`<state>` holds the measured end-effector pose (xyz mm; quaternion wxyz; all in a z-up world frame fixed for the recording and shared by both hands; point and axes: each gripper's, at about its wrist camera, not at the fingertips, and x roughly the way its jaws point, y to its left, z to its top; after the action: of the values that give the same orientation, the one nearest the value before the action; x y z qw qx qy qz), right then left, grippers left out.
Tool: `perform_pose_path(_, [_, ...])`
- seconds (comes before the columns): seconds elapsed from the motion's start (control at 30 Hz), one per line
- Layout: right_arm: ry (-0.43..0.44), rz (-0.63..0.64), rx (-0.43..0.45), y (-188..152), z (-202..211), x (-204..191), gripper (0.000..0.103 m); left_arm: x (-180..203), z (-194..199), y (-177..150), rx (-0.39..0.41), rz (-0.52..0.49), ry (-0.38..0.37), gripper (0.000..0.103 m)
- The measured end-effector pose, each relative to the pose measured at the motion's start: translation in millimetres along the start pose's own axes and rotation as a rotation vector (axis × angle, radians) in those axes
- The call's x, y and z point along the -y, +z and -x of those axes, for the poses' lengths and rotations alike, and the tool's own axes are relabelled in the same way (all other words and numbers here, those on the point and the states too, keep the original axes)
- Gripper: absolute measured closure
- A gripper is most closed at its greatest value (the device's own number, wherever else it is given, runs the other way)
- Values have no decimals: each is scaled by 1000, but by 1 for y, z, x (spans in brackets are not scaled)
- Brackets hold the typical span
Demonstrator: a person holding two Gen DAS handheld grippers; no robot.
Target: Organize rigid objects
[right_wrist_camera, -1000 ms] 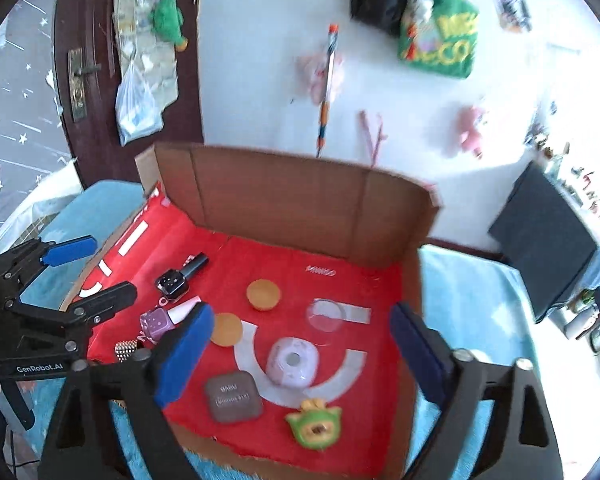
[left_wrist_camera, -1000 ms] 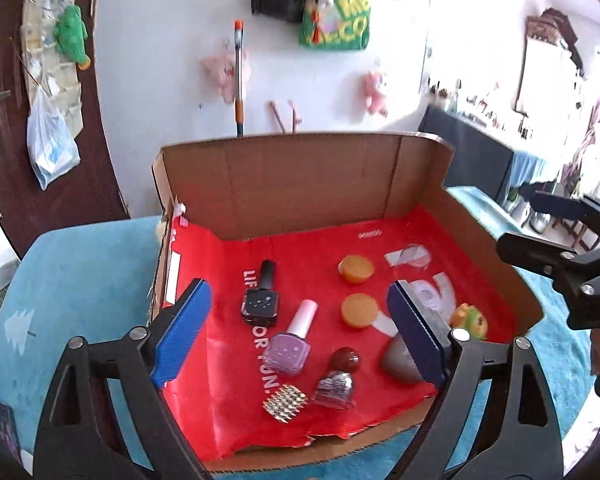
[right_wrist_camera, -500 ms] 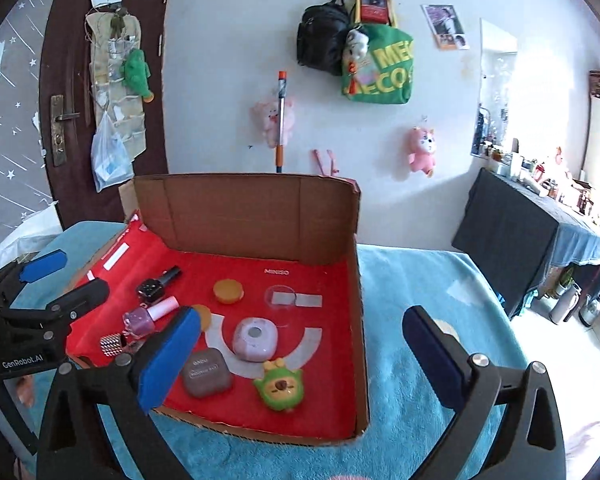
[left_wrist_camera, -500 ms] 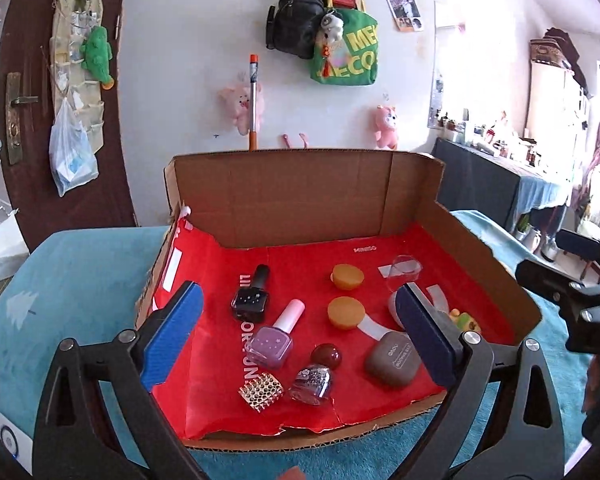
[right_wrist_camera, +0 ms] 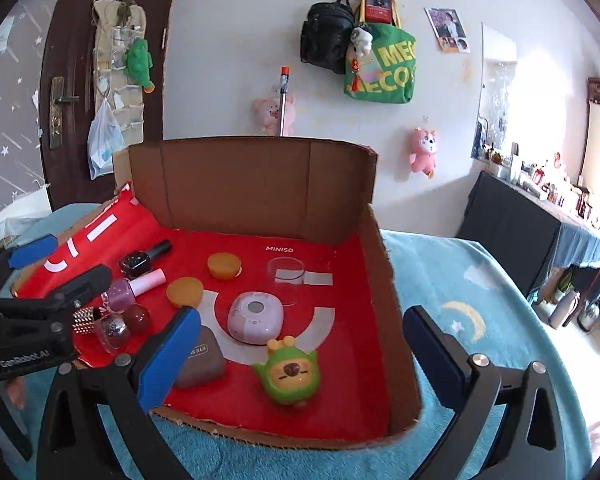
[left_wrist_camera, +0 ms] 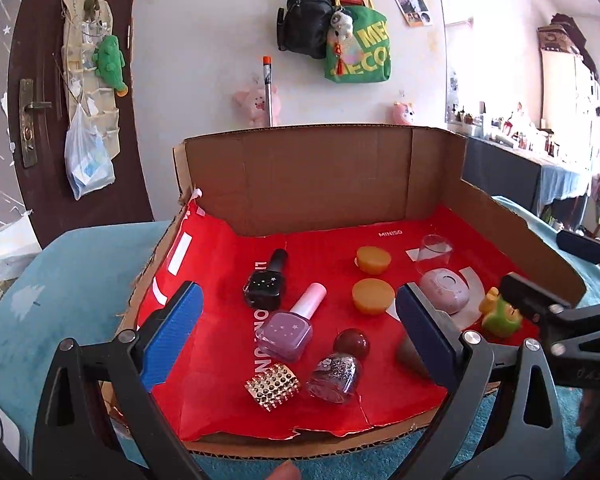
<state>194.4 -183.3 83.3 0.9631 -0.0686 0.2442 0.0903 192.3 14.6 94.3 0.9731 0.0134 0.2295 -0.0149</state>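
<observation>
We hold the left hand-held gripper [left_wrist_camera: 298, 332] level over the near edge of the open brown cardboard box [left_wrist_camera: 324, 176], its blue-padded fingers [left_wrist_camera: 172, 334] spread wide with nothing between them. The right hand-held gripper [right_wrist_camera: 300, 354] hovers at the box's near right corner, its fingers likewise wide apart and empty, one pad inside the box and the other beyond the right wall. The box sits on a teal blanket [right_wrist_camera: 472, 280] and is lined with red paper [left_wrist_camera: 324, 248]. On that paper, toward the near left, lie a lilac nail-polish bottle with a pink cap [left_wrist_camera: 290, 326], a black nail-polish bottle [left_wrist_camera: 266, 284] and a clear glittery bottle with a dark red cap [left_wrist_camera: 338, 368]. A green-and-yellow cartoon figurine [right_wrist_camera: 290, 372] stands by the near edge, just in front of a pale pink rounded case [right_wrist_camera: 254, 318].
</observation>
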Motion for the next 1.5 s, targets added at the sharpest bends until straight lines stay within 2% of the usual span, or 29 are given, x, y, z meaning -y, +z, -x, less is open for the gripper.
perform_pose_path(0.27, [21, -4, 5, 0, -12, -6, 0, -5, -5, -3, -12, 20, -3, 5])
perform_pose_path(0.53, [39, -46, -22, -2, -19, 1, 0, -10, -15, -6, -69, 45, 7, 5])
perform_pose_path(0.9, [35, -34, -39, -4, -22, -1, 0, -11, -26, -8, -130, 45, 13, 5])
perform_pose_path(1.5, [34, -33, -49, -4, -23, -1, 0, -13, -29, -8, -145, 48, 10, 5])
